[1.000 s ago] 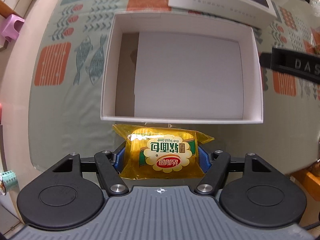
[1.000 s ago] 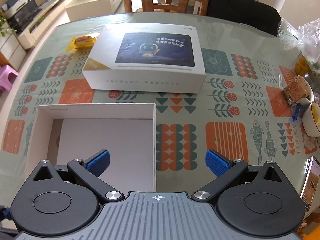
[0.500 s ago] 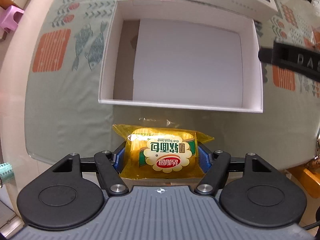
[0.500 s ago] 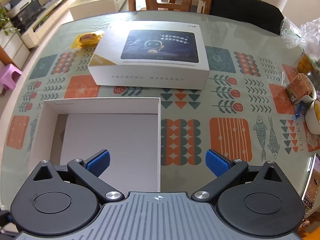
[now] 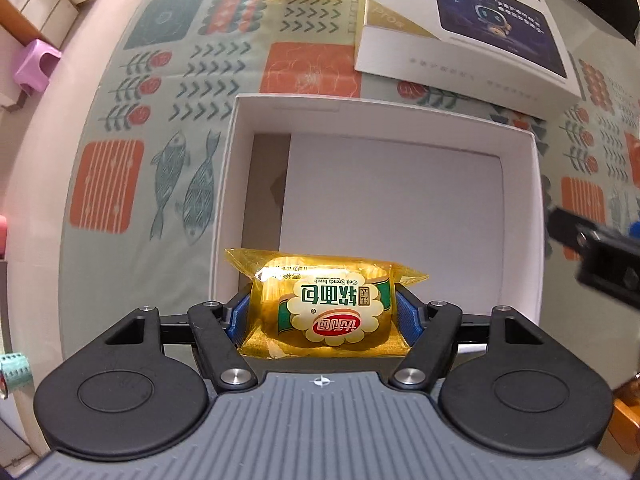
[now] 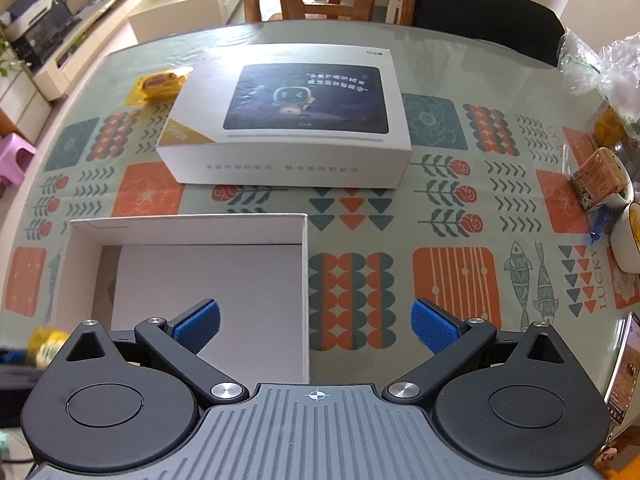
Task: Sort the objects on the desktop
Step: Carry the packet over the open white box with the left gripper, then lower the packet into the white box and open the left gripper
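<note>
Clamped crosswise in the left gripper (image 5: 322,316), between blue ribbed pads: a yellow plastic-wrapped soft bread packet (image 5: 324,304), long axis spanning side to side, poised at the near wall of the open white cardboard box (image 5: 384,114). Straight ahead and below, the box's floor, so probably just a short forward carry and release. Spread wide and holding nothing, the right gripper (image 6: 316,326), hovering by the box's right wall.
</note>
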The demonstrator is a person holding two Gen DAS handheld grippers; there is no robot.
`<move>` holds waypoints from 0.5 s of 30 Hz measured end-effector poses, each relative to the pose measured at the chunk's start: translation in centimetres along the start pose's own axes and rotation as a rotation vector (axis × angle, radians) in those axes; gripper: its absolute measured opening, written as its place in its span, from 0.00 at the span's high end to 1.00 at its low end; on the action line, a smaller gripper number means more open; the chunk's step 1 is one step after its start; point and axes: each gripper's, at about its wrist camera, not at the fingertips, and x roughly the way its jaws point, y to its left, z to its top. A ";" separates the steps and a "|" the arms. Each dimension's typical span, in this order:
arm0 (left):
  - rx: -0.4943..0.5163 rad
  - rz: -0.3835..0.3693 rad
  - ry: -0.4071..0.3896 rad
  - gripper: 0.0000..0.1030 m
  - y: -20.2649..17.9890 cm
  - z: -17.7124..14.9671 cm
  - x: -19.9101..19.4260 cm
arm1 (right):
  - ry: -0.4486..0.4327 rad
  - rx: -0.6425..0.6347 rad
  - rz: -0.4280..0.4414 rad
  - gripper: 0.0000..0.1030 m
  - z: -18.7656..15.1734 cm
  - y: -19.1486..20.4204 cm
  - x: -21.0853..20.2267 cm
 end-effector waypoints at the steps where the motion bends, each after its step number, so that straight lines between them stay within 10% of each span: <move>1: -0.004 -0.005 0.003 0.16 0.1 0.5 0.6 | 0.003 0.000 -0.002 0.00 0.1 0.0 0.1; 15: 0.005 -0.014 0.024 0.12 -0.2 2.0 6.5 | 0.040 0.006 -0.027 0.00 1.1 -0.7 1.5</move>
